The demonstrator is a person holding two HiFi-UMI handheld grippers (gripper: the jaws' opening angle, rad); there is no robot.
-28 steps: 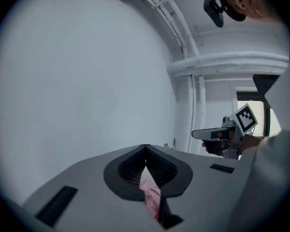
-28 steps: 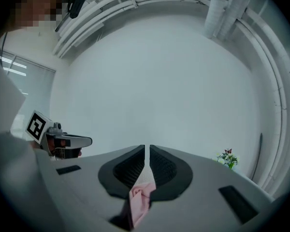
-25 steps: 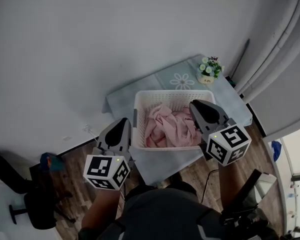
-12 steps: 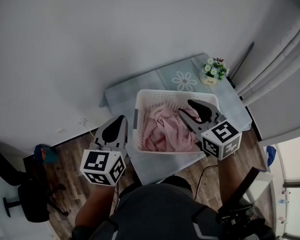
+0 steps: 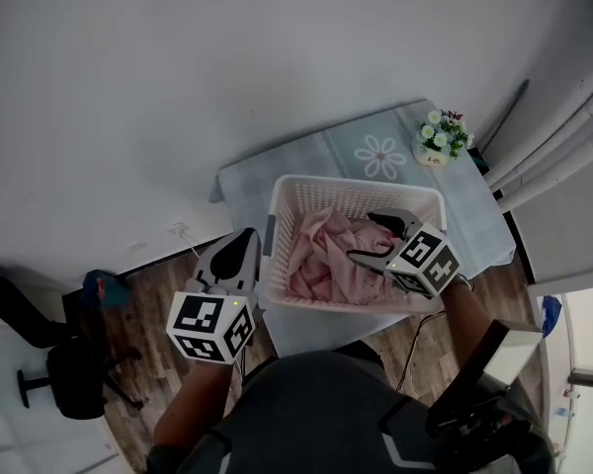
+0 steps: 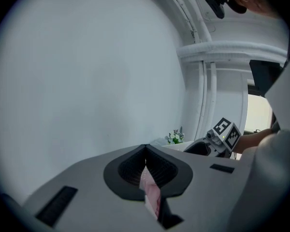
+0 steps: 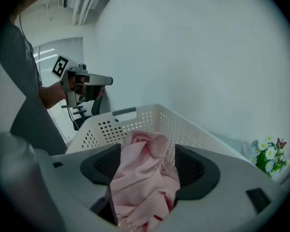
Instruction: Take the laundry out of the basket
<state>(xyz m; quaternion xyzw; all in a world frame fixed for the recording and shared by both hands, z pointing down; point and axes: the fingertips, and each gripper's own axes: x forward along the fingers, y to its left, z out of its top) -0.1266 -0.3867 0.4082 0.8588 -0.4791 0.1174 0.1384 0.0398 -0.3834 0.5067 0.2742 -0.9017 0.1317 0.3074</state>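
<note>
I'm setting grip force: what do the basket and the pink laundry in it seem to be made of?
The basket looks like rigid white plastic, matte: its walls carry regular rows of punched holes. The pink laundry looks like thin, soft cloth: it slumps in loose folds. The fibre cannot be told.

- I'm seeing a cloth-covered table [image 5: 267, 181] carrying the white basket [image 5: 280, 227].
- A small flower pot [image 5: 441, 138] is sitting on the table beyond the basket's far right corner, apart from it.
</note>
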